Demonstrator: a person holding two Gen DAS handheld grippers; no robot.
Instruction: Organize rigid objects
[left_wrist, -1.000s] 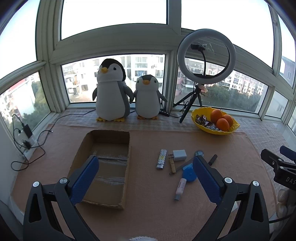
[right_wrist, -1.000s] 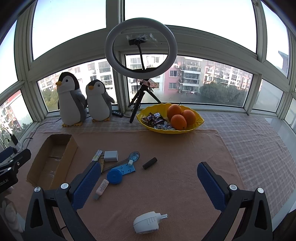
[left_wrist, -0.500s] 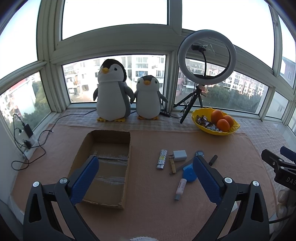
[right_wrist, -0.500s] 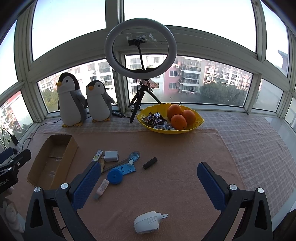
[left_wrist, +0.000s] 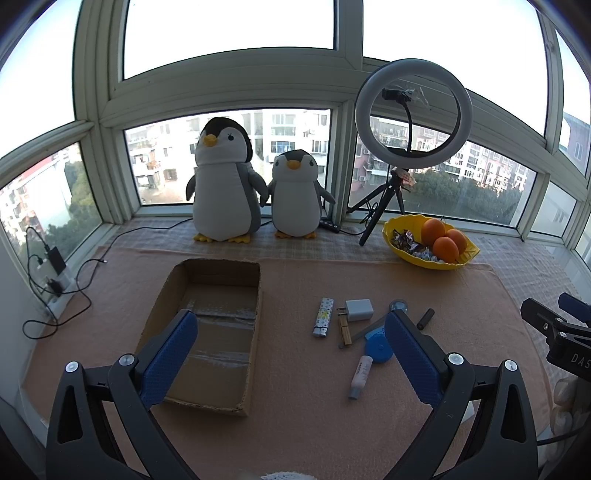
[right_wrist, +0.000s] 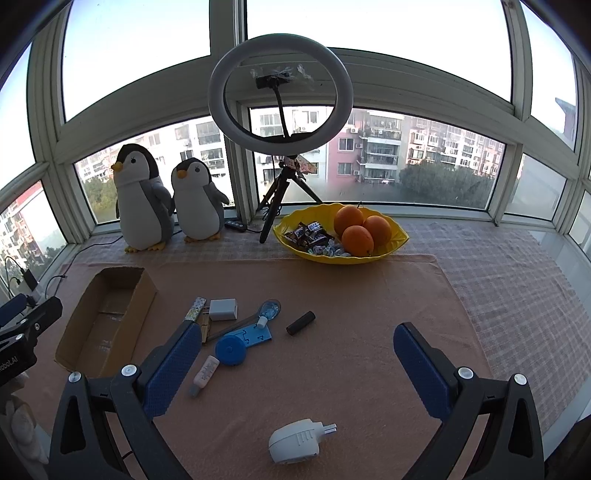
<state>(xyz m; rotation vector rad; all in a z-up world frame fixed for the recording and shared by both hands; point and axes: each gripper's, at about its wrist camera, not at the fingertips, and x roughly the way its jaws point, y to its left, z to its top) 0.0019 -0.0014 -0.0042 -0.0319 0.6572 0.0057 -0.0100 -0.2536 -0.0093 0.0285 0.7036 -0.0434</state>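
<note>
Your left tool (left_wrist: 290, 334) hung released above the counter (left_wrist: 295, 424), its blue fingers (left_wrist: 168, 356) spread wide with nothing between them. Under its left finger lay the open cardboard box (left_wrist: 207, 325), with no loose object visible in it, only strips of clear tape across its floor. Ahead and slightly toward its right finger sat the cluster of small things: a patterned lighter (left_wrist: 324, 316), a white charger cube (left_wrist: 358, 309) just beside it, a wooden clothespin (left_wrist: 345, 329) touching the cube's near side, and a small pale tube (left_wrist: 360, 376) lying closer to you. A blue round tape measure (left_wrist: 379, 349) showed partly behind the right finger.

Your right tool (right_wrist: 295, 352) was likewise released and held nothing. The same cluster lay beyond its left finger (right_wrist: 173, 367); from here you could see the blue flat card (right_wrist: 255, 333) under a small white piece, a magnifier-like clear disc (right_wrist: 269, 308), and a short black cylinder (right_wrist: 300, 322) set apart from the rest, ahead between the fingers. Close below this tool, near the lower edge of view, a white plug adapter (right_wrist: 295, 441) rested alone on the cloth (its prongs pointing toward the right finger).

Far ahead of both tools stood two plush penguins (left_wrist: 225, 181), a ring light on a tripod (right_wrist: 279, 92) and a yellow bowl (right_wrist: 391, 240) with oranges and sweets.
</note>
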